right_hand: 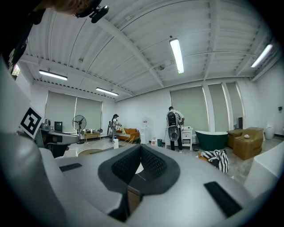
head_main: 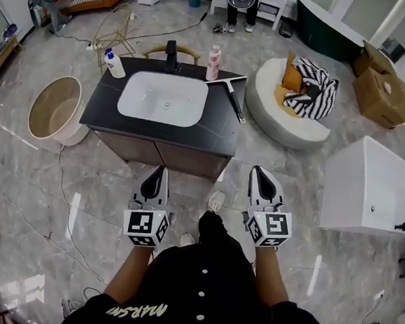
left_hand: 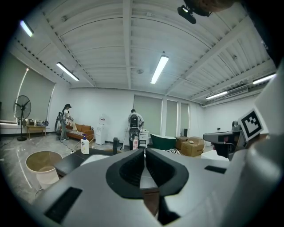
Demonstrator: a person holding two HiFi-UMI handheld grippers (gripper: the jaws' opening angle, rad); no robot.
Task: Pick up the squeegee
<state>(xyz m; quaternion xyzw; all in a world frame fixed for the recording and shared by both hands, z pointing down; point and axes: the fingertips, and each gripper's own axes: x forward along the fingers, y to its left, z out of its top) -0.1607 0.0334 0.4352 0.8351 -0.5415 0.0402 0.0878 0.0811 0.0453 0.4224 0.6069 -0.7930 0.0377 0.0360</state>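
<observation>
A: The left gripper [head_main: 159, 170] and the right gripper [head_main: 257, 171], how are they seen?
B: Both are closed, with nothing gripped.
A: And the squeegee [head_main: 230, 92]?
B: It is laid on the black countertop [head_main: 109, 103], just right of the basin [head_main: 163, 98].

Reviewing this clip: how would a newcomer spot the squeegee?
Find the black vanity counter with the white basin. The squeegee lies flat on its right end, beside the basin. Unlike the upright pink bottle nearby, it is T-shaped: pale blade, dark handle.
</observation>
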